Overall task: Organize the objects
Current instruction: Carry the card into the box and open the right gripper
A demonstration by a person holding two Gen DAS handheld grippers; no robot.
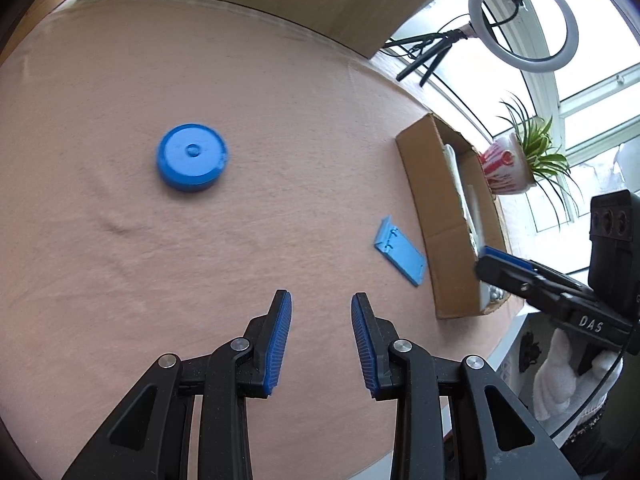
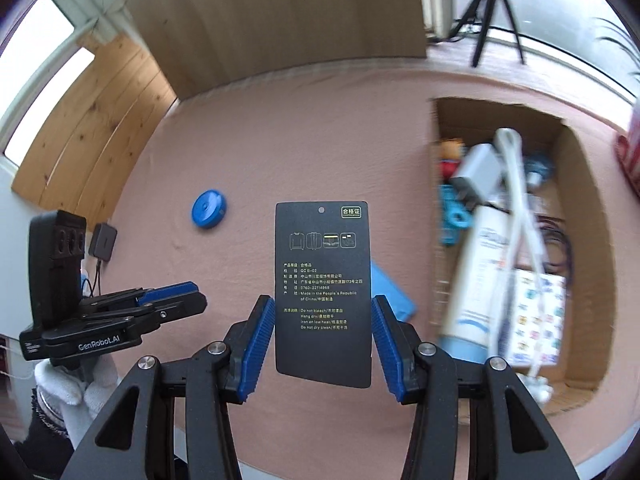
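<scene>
here, right gripper (image 2: 323,344) clamps a black printed tag (image 2: 322,292); left gripper (image 1: 321,344) gapes.

Ring light (image 1: 523,20) on tripod at window. Potted plant (image 1: 516,160) beside it. Small black box (image 2: 103,241), cabled, on pink worktop (image 1: 280,120).

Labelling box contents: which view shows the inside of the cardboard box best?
The right wrist view: it looks down into the cardboard box, showing a white tube, a patterned card and blue pieces, though blurred. The left wrist view sees mostly the box's outer wall and a sliver of white inside.
</scene>
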